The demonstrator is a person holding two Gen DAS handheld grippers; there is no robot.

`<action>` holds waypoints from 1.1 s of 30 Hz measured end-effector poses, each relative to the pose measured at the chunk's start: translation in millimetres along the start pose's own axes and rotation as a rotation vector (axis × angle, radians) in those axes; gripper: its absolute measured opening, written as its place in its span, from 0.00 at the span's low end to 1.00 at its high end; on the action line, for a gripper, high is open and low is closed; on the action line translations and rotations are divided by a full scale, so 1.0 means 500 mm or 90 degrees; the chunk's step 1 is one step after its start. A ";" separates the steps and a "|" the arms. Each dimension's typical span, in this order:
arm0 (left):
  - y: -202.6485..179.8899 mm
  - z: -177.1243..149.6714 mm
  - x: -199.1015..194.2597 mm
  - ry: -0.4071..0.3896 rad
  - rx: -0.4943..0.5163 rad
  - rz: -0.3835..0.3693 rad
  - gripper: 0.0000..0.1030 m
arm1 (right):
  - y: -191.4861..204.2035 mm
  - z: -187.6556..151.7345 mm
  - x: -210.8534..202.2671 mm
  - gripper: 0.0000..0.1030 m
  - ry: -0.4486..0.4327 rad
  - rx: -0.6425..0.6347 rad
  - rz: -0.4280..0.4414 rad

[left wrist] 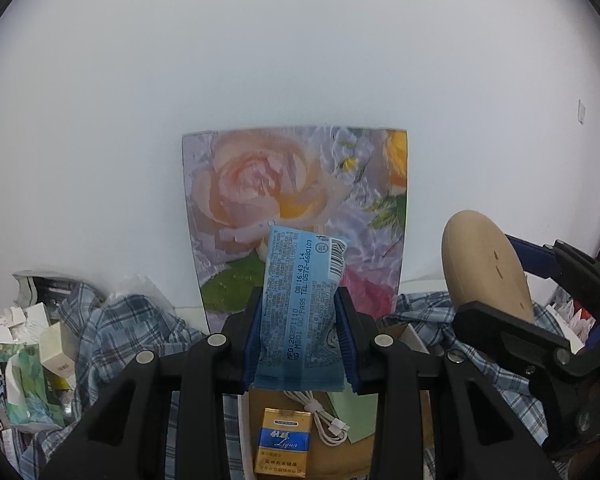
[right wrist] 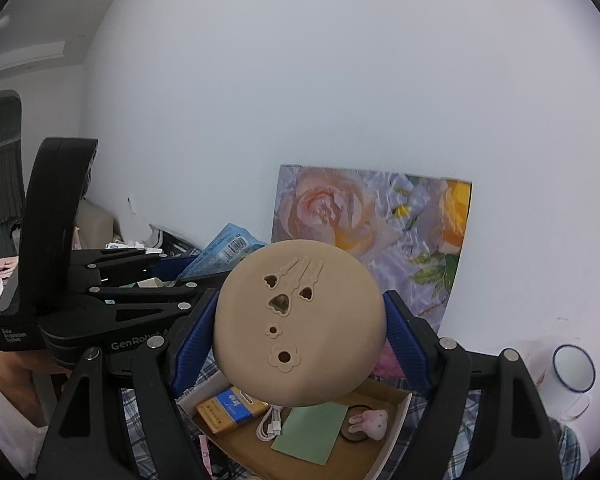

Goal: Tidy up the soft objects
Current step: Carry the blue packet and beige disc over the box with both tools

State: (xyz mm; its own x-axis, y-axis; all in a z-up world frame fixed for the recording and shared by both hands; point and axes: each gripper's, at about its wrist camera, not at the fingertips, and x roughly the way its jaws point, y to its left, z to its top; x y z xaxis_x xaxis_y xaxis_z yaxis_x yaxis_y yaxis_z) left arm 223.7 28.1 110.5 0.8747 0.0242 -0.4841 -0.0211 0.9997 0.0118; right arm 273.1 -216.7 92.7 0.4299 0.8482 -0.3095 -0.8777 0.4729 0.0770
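My left gripper (left wrist: 299,336) is shut on a blue plastic packet (left wrist: 300,304) printed with text and a barcode; its blue pads press both sides, and the packet stands upright above a cardboard box (left wrist: 360,440). My right gripper (right wrist: 300,332) is shut on a round tan soft pad (right wrist: 300,320) with flower-shaped cut-outs, held over the same box (right wrist: 384,396). In the left wrist view the right gripper (left wrist: 528,304) shows at the right, with the tan pad (left wrist: 484,264) edge-on. In the right wrist view the left gripper (right wrist: 172,272) and its packet (right wrist: 228,248) show at the left.
The box holds a yellow-blue cigarette pack (right wrist: 228,408), a white cable (right wrist: 270,424), a green card (right wrist: 312,432) and a small plush bunny (right wrist: 370,422). A flower picture (left wrist: 296,208) leans on the white wall. Plaid cloth (left wrist: 120,332) covers the surface. Small cartons (left wrist: 32,352) crowd the left; a white enamel mug (right wrist: 572,376) stands right.
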 end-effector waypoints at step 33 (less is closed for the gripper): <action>-0.010 -0.101 0.161 0.111 0.001 0.005 0.35 | -0.041 -0.081 0.122 0.76 0.105 0.058 -0.007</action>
State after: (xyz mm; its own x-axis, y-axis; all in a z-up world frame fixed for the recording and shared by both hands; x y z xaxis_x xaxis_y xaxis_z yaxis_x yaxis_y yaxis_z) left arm 269.6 24.8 27.6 0.7772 0.0323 -0.6284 -0.0269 0.9995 0.0180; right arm 308.8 -184.6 33.9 0.3917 0.7957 -0.4620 -0.8473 0.5077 0.1560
